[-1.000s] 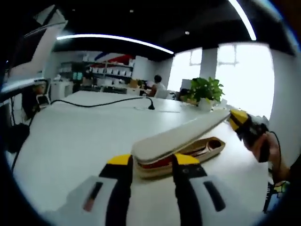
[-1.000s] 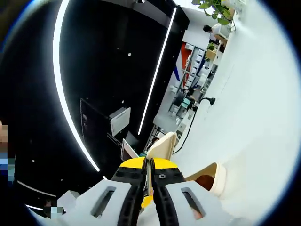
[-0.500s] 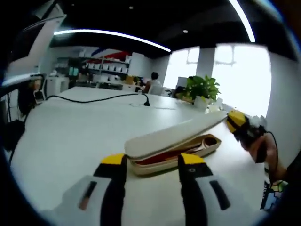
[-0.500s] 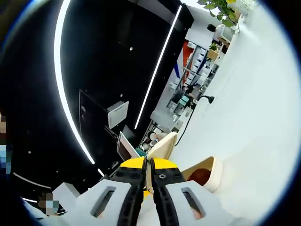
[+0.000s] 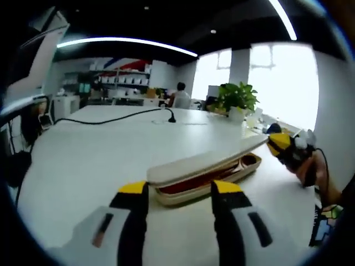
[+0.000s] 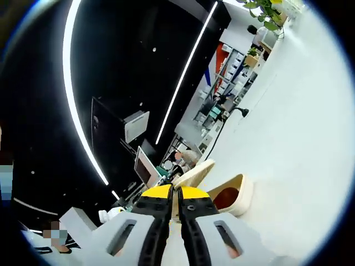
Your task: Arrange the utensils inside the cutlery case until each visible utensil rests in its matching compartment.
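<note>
Cream cutlery case (image 5: 205,174) is lying on the white table (image 5: 83,155), its lid (image 5: 205,160) tilting half-open above it. Right gripper (image 6: 173,195) is pinching the lid's far end. Left gripper (image 5: 177,191), jaws spread, is hovering just before the case.

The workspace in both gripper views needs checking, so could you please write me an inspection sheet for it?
Surface: white table, broad and mostly bare.
Job's things: cutlery case lies on the table; its lid is raised at the far end. Red lining shows inside; utensils too unclear to tell.
Clutter: potted plant on the far side of the table.
Grippers: left tool open, its jaws on either side of the case's near end. Right tool shut on the lid's edge.
Cables: black cable runs across the table's far part.
Surroundings: office with shelves, bright windows, ceiling light strips, a seated person.
</note>
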